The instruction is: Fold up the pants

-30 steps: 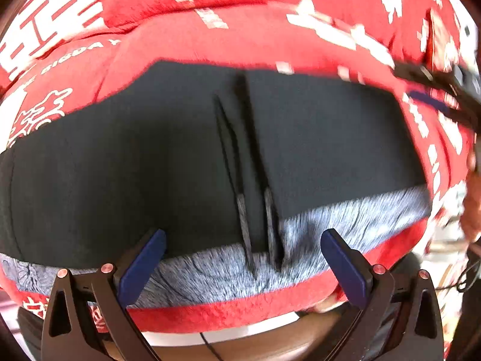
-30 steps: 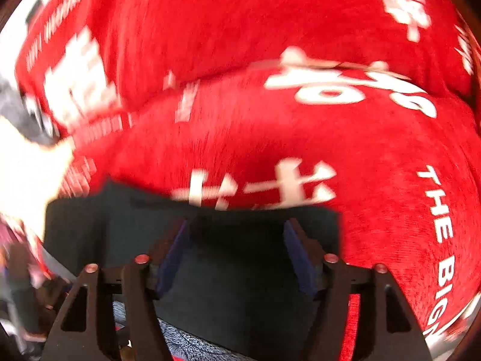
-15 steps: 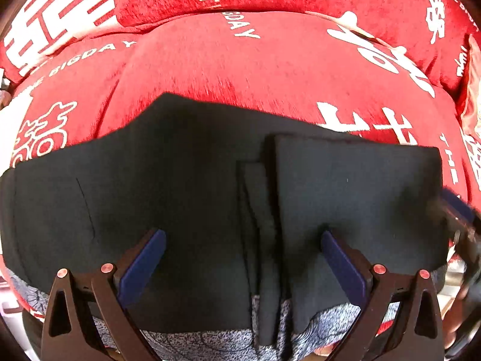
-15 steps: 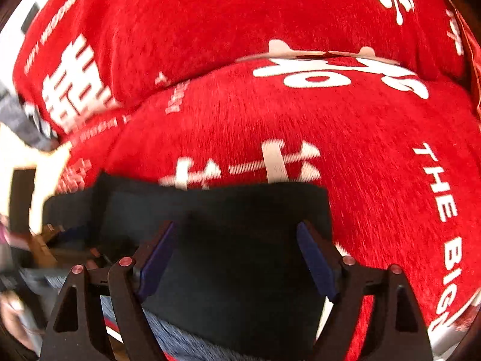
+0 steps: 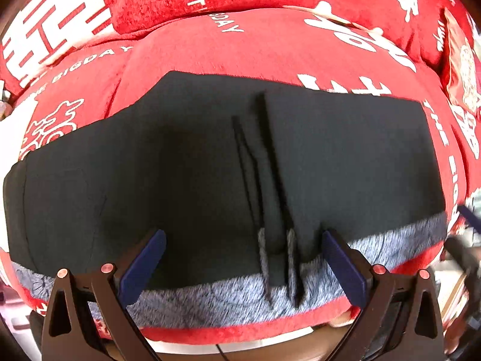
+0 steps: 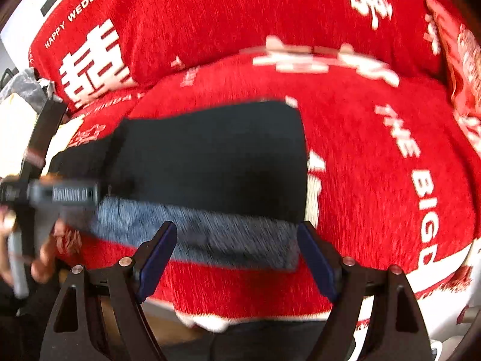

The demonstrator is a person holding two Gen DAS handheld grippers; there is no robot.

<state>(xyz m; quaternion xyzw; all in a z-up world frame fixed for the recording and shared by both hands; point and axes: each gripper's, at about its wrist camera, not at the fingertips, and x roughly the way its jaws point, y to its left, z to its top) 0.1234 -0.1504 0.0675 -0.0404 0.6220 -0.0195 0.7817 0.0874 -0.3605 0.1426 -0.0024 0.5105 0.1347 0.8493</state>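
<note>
Both grippers are showing black triangular-cutout frames — the left gripper [image 5: 243, 263] and right gripper [image 6: 237, 260]. Navy pads [image 5: 144, 266] are lining the fingers. Copper-coloured screws [image 5: 107, 268] are glinting at the pivots.

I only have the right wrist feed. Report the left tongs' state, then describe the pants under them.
Observer: The left tongs are open and grip nothing, at the near edge of the black pants.
Operator: Describe the cloth between their fingers.
Observer: Stacked fold edges run from the far side to the near edge, between the two fingers.
Operator: Now check the near edge to the left.
Observer: The grey lining band runs along the near edge all the way to the pants' left end.
</note>
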